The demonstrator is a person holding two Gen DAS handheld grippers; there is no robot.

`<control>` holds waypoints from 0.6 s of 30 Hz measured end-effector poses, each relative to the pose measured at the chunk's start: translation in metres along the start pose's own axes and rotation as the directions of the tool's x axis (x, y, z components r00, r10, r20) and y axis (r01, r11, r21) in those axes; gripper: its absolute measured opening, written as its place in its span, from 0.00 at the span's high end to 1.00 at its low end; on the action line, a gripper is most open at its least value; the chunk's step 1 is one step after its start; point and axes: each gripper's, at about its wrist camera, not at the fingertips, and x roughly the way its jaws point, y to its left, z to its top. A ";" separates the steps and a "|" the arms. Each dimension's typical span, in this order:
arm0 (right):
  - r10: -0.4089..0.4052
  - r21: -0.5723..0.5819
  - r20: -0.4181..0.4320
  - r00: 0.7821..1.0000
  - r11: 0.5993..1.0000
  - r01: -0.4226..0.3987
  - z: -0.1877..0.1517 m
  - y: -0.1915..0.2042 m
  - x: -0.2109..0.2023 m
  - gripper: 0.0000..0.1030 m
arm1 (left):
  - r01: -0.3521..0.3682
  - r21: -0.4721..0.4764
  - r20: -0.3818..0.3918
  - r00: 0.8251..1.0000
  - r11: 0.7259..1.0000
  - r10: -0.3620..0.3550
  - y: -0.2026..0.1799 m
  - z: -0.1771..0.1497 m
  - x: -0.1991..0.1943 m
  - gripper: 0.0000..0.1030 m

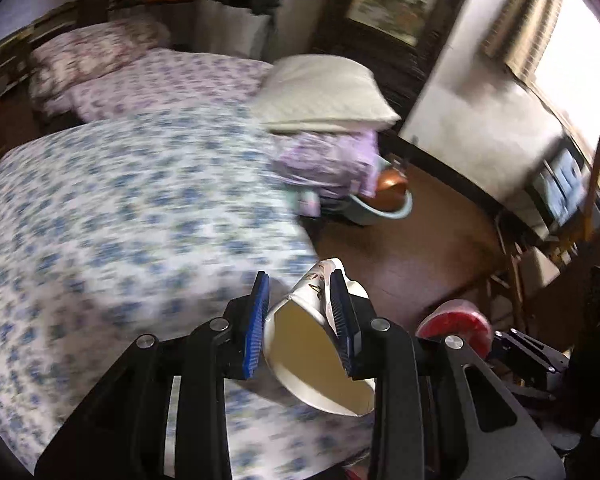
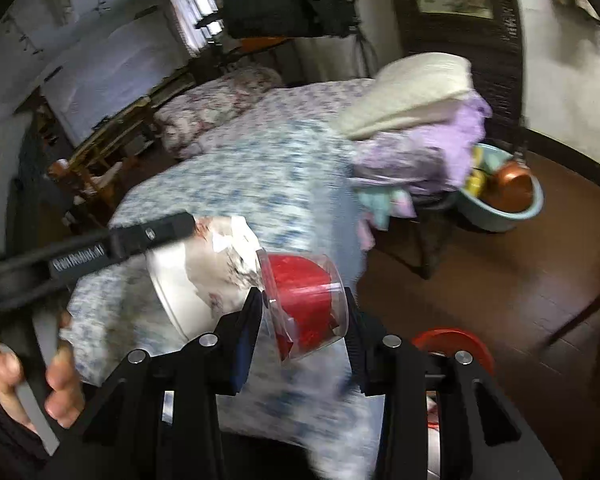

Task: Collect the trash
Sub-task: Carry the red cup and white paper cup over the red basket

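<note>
My left gripper point(image 1: 300, 320) pinches a paper cup point(image 1: 320, 356) over the bed point(image 1: 120, 200); my right gripper point(image 2: 304, 320) clamps a clear cup point(image 2: 308, 304) beside it; I'd carry both level, squeezing gently.

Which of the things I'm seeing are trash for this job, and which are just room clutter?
Job:
paper cup, held in left tongs
clear cup with red contents, held in right tongs

Lying about:
pillow
purple bedding
blue basin
copper kettle
</note>
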 end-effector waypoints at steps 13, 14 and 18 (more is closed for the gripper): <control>-0.166 0.202 -0.168 0.972 0.959 0.199 -0.076 -0.172 0.045 0.62 | 0.156 0.184 -0.249 0.963 0.971 -0.108 -0.152 -0.039 0.138 0.69; -0.165 0.216 -0.193 0.967 0.955 0.206 -0.084 -0.182 0.055 0.62 | 0.158 0.186 -0.269 0.957 0.970 -0.104 -0.158 -0.044 0.150 0.69; -0.148 0.251 -0.256 0.955 0.944 0.213 -0.106 -0.205 0.085 0.63 | 0.148 0.191 -0.333 0.940 0.970 -0.078 -0.168 -0.058 0.191 0.69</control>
